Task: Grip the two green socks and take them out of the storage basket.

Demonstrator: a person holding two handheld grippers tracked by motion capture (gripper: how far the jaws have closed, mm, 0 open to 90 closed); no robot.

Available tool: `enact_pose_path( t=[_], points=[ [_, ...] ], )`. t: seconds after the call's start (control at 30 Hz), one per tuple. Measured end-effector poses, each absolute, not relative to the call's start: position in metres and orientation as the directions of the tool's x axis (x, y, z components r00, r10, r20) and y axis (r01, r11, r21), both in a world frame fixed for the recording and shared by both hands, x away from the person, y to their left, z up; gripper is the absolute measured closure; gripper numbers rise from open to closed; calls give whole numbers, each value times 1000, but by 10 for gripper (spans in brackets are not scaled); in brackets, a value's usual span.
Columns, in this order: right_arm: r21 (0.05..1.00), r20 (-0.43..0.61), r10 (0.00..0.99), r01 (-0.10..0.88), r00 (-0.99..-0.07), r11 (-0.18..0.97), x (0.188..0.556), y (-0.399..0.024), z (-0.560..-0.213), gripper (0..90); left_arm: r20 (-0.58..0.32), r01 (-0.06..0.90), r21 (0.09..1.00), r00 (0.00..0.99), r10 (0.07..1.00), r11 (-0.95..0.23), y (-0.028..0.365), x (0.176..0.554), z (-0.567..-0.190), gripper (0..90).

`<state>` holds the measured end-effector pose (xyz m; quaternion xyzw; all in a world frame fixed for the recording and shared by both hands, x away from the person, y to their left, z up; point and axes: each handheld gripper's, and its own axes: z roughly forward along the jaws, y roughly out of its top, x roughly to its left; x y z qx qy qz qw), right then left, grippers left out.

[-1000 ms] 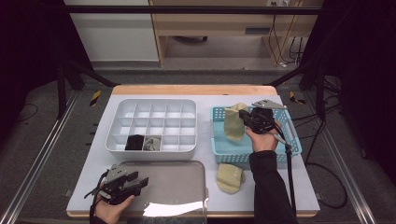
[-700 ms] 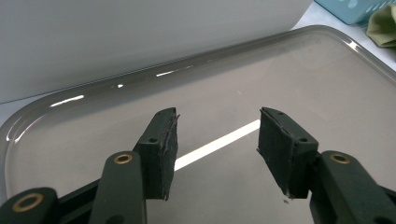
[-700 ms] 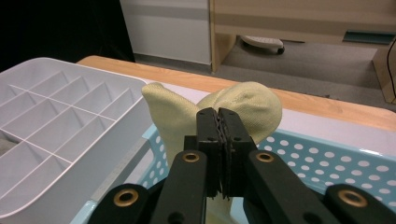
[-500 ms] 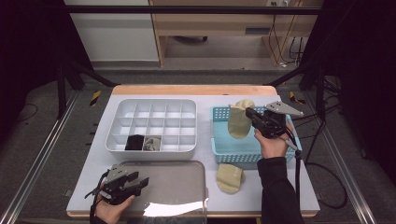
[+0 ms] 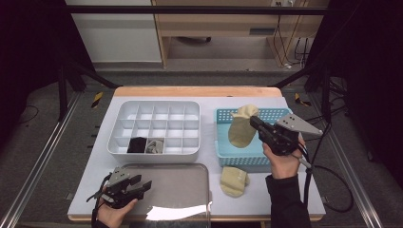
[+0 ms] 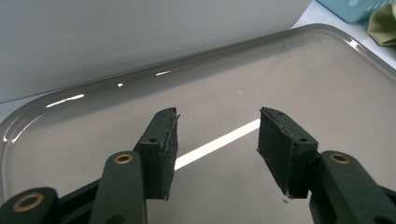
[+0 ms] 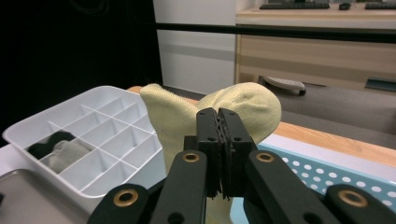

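Sock [image 5: 241, 129] pinched in hand-held gripper [image 5: 255, 123]

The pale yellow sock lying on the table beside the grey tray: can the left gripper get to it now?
Probably yes: the left gripper is open and empty over the grey tray, with nothing between it and the pale yellow sock.

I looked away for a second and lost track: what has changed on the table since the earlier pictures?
The right claw, shut on the yellow sock, has lifted it up out of the blue basket so it now hangs above it. The left claw stays open over the grey tray. The second yellow sock and the white divided box have not moved.
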<state>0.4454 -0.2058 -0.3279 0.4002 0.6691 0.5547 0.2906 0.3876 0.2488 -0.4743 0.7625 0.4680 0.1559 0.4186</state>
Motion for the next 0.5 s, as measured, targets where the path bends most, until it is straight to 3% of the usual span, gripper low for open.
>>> enact_pose_path(
  t=[0.5],
  points=[
    [974,61,834,217,-548,71,394,-212,-342,881,-153,581,786,514,844,-211,248,386,-473,465]
  ],
)
